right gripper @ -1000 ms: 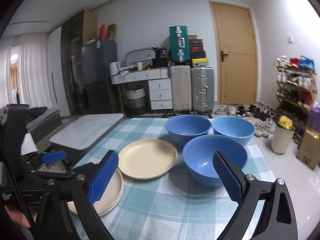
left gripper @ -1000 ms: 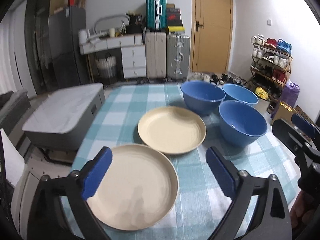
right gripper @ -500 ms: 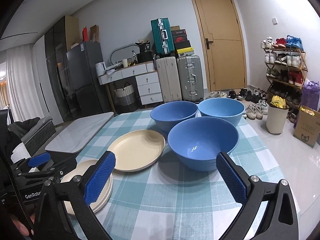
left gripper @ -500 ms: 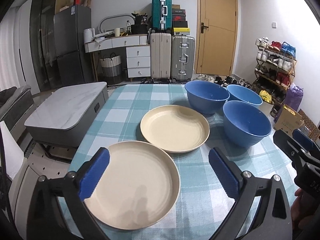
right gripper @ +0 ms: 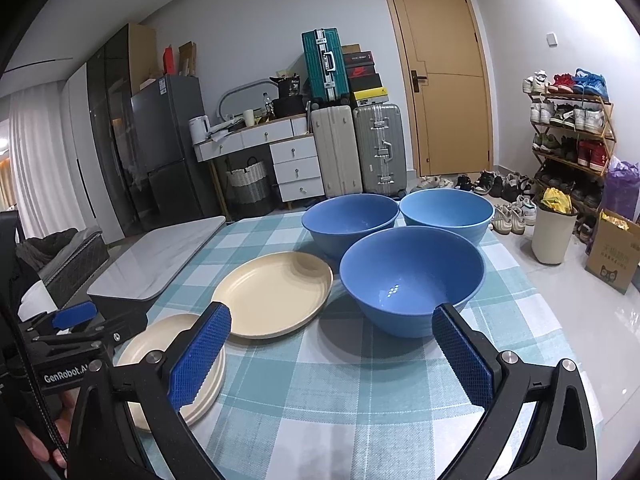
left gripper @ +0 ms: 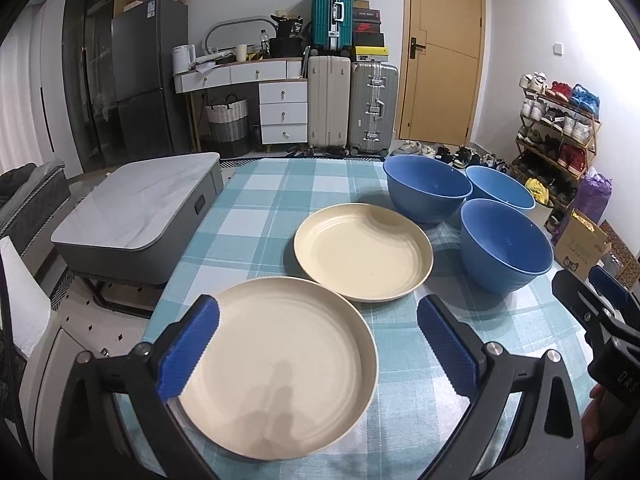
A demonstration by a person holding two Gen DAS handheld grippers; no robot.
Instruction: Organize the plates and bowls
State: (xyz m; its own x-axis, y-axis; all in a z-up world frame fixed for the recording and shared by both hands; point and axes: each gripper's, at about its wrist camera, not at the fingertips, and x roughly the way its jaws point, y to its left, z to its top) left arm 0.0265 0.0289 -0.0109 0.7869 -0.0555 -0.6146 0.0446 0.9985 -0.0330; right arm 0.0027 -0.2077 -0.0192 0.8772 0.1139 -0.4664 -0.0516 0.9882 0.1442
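Where it shows, left tool [right gripper: 76, 316] reads "GenRobot.AI".

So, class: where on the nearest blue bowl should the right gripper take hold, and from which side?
Probably the near rim of the nearest blue bowl, one finger inside, one outside. It stands upright, too wide to span, and the open right gripper already faces that rim.

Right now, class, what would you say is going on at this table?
A person holds a two-finger gripper in each hand over a checked table. Both grippers are open and hold nothing. The left gripper hovers above the near plate; the right gripper faces the nearest bowl. A second plate and two more bowls sit apart, so nothing looks sorted yet.
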